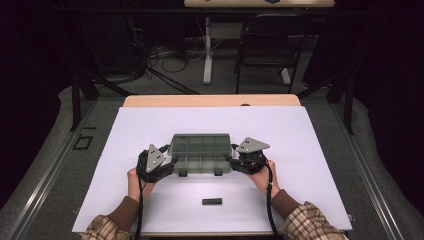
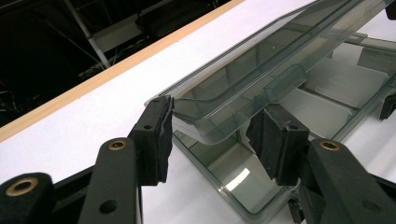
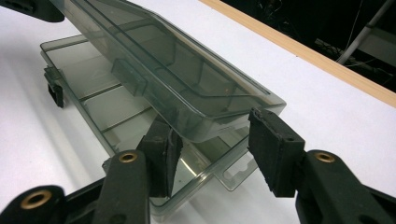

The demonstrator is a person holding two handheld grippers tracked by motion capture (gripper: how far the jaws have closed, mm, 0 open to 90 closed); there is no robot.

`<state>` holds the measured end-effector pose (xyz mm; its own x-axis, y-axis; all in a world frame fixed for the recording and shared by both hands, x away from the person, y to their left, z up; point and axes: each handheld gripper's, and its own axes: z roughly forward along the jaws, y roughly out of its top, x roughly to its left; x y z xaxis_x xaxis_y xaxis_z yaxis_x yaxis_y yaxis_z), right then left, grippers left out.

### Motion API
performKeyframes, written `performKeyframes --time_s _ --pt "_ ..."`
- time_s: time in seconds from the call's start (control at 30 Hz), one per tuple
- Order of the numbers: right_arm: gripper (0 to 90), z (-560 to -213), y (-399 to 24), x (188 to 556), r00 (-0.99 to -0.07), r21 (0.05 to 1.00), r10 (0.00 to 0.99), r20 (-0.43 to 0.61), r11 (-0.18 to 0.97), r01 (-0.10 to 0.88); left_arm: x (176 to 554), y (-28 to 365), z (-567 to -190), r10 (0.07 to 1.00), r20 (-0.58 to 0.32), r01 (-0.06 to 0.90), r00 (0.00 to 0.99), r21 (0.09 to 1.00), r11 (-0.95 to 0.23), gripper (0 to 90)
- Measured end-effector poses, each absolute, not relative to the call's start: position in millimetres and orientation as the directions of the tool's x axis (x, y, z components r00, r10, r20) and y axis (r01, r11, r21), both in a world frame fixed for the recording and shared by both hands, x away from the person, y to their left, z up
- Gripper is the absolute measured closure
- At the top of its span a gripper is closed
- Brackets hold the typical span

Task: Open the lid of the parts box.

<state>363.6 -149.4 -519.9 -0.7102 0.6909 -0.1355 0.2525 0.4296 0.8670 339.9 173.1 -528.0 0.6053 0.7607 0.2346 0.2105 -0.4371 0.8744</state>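
1. A smoky clear plastic box with compartments sat near the middle of the white surface, its lid raised partway and leaning toward 12 o'clock.
2. The left tongs stood at the box's 9 o'clock end. In the left gripper view they were wide apart, straddling the lid's corner, one pad outside the end and the other over the tray. I could not tell whether either pad touched the plastic.
3. The right tongs stood at the 3 o'clock end, likewise wide, bracketing the lid's other corner. No firm grip was seen.
4. A small dark block lay alone at 6 o'clock of the box, well apart from it.
5. The visible compartments looked empty.
6. Risks, as judged:
   - With no pinch on the lid, it could drop shut if nudged.
   - Uneven pushing from the two ends could twist the thin lid or strain its hinge.
   - The light box could skid across the smooth surface, since nothing pinned the tray.
   - A pad closing on the slick sloped plastic could slip off.
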Motion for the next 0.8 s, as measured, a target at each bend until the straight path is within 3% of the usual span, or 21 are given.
performKeyframes --time_s 0.23,0.8 --pt "49.9 -515.2 -149.1 364.6 -0.699 0.873 0.701 -0.144 0.422 0.243 341.7 174.9 -523.4 0.757 0.259 0.168 0.600 0.884 -0.436 53.9" --pt "51.9 -506.9 -145.0 379.1 -0.684 0.887 0.715 -0.142 0.399 0.232 357.9 181.6 -514.8 0.761 0.211 0.157 0.614 0.911 -0.380 61.0"
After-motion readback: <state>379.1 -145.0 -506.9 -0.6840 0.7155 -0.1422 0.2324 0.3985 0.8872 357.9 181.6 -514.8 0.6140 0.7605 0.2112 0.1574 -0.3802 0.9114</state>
